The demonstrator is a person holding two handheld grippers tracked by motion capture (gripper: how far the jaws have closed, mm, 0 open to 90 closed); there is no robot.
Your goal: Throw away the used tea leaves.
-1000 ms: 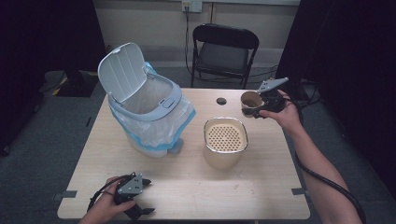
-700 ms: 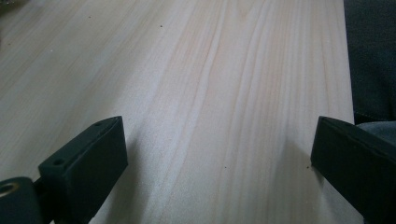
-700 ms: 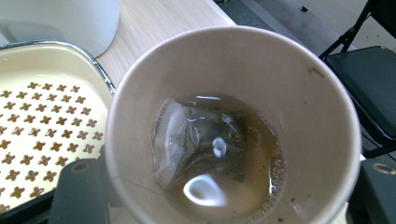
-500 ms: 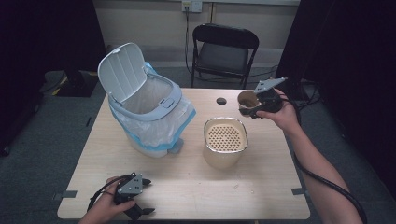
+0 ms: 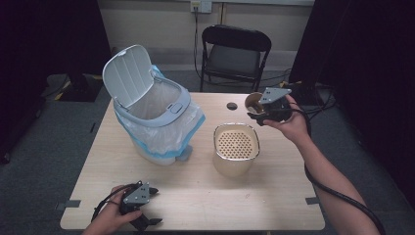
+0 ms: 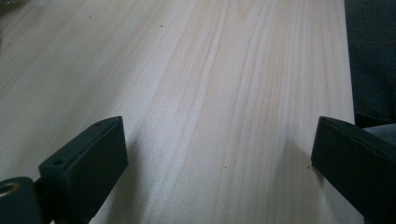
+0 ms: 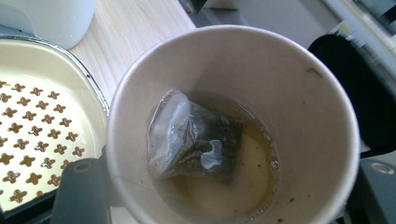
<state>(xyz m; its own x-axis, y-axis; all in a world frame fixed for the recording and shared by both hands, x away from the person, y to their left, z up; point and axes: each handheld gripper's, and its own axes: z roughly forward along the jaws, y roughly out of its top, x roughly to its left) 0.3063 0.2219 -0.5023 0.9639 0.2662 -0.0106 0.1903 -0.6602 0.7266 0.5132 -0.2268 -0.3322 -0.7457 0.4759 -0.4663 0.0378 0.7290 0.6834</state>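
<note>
A brown paper cup [image 5: 253, 101] hangs in the air above the table's far right, and my right gripper [image 5: 254, 111] is shut on its wall. In the right gripper view the cup [image 7: 303, 107] holds a wet tea bag [image 7: 191, 140] in a little brownish liquid, with a jaw on each side of the cup. A cream container with a perforated top [image 5: 236, 147] stands just below and left of the cup. Its edge [image 7: 37, 135] sits beside the cup. My left gripper [image 5: 155, 205] rests open on the table's near left, with bare wood between its jaws [image 6: 222, 158].
A white bin [image 5: 156, 117] lined with a blue-edged bag stands at the far left, its lid [image 5: 128, 76] up. A small dark cap [image 5: 232, 105] lies near the table's far edge. A black folding chair [image 5: 235, 54] stands behind the table [image 5: 274, 196].
My right gripper has carried the cup slightly left, toward the perforated container. The left gripper has stayed put.
</note>
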